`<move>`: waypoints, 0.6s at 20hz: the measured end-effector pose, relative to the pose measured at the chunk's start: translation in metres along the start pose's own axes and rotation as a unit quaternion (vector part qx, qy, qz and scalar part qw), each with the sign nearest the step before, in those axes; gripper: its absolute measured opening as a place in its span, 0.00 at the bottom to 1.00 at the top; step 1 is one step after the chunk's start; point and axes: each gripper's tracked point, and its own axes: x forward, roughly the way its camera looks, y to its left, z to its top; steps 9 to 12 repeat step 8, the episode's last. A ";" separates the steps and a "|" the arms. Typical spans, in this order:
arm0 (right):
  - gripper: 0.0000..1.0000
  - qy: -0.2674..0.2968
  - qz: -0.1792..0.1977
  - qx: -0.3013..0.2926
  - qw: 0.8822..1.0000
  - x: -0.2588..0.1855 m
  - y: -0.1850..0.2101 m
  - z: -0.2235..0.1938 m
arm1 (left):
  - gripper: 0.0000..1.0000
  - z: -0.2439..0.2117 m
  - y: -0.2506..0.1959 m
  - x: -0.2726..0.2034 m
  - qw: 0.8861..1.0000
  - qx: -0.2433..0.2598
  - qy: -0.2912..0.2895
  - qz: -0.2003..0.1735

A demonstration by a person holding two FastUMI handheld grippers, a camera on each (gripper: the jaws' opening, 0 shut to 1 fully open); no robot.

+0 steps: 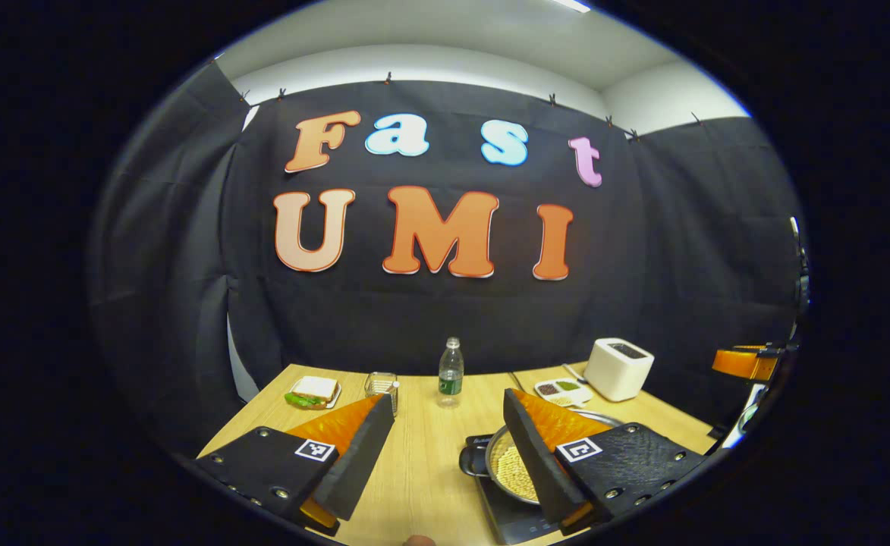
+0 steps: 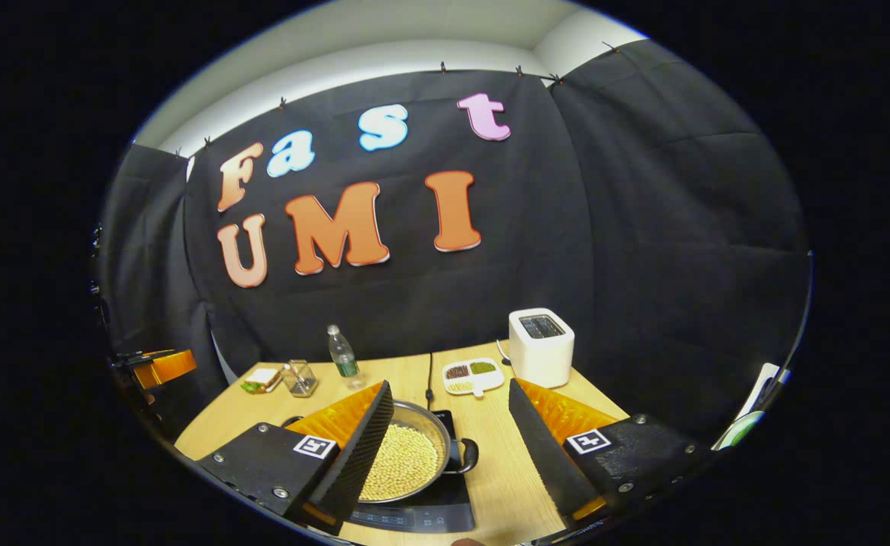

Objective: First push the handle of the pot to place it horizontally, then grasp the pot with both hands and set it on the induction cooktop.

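A steel pot (image 1: 507, 472) filled with pale beans sits on the black induction cooktop (image 1: 517, 522), with a black side handle (image 1: 472, 459) pointing left. My left gripper (image 1: 447, 410) is open, raised above the table to the pot's left, with nothing between its fingers. In the right gripper view the pot (image 2: 408, 459) rests on the cooktop (image 2: 423, 517), with a black handle (image 2: 466, 455) on its right side. My right gripper (image 2: 451, 394) is open to the pot's right, its left finger (image 2: 353, 455) overlapping the pot's near rim in view. The right gripper (image 1: 745, 362) also appears far right, and the left gripper (image 2: 161, 368) far left.
On the wooden table (image 1: 422, 455) stand a white toaster (image 1: 617, 368), a divided dish of seeds (image 1: 562, 391), a water bottle (image 1: 451, 371), a small glass container (image 1: 381, 384) and a plate with a sandwich (image 1: 312, 391). A black cord (image 2: 429, 375) runs back from the cooktop.
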 end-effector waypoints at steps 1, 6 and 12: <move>0.95 -0.014 0.005 -0.005 1.000 -0.009 0.003 0.012 | 0.90 0.020 0.004 -0.010 1.000 -0.001 -0.018 0.005; 0.95 -0.069 0.011 -0.025 0.997 -0.041 -0.001 0.052 | 0.89 0.085 0.052 -0.059 0.989 0.051 -0.089 0.106; 0.95 -0.091 0.015 -0.017 0.996 -0.051 -0.004 0.067 | 0.90 0.098 0.052 -0.067 0.985 0.043 -0.113 0.121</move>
